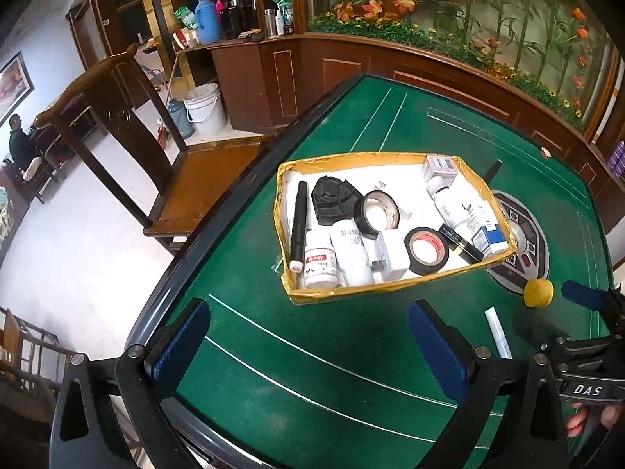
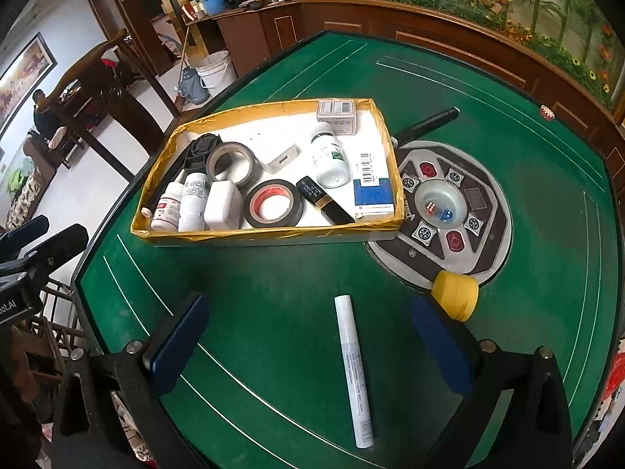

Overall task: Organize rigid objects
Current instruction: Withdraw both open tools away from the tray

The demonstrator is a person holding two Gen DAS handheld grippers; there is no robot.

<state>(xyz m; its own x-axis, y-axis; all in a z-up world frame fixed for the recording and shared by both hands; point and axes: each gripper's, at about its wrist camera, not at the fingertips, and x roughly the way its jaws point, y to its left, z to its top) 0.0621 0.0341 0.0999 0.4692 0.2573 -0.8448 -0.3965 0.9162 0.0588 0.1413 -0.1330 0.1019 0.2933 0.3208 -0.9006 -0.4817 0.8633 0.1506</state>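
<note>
Right gripper (image 2: 308,336) hangs spread wide over the white pen (image 2: 353,371), which lies on the counter (image 2: 273,285) between its fingers, untouched. Left gripper (image 1: 308,348) is equally spread and empty, above bare green felt just in front of the box (image 1: 390,287). Most items already sit in the box; the pen and a yellow cap (image 2: 455,295) remain outside. Next, likely: lower, pinch the pen across its barrel, carry it to the box.

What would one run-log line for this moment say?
left tool: open, empty | right tool: open over white marker pen | yellow round sponge: outside yellow-taped cardboard tray
</note>
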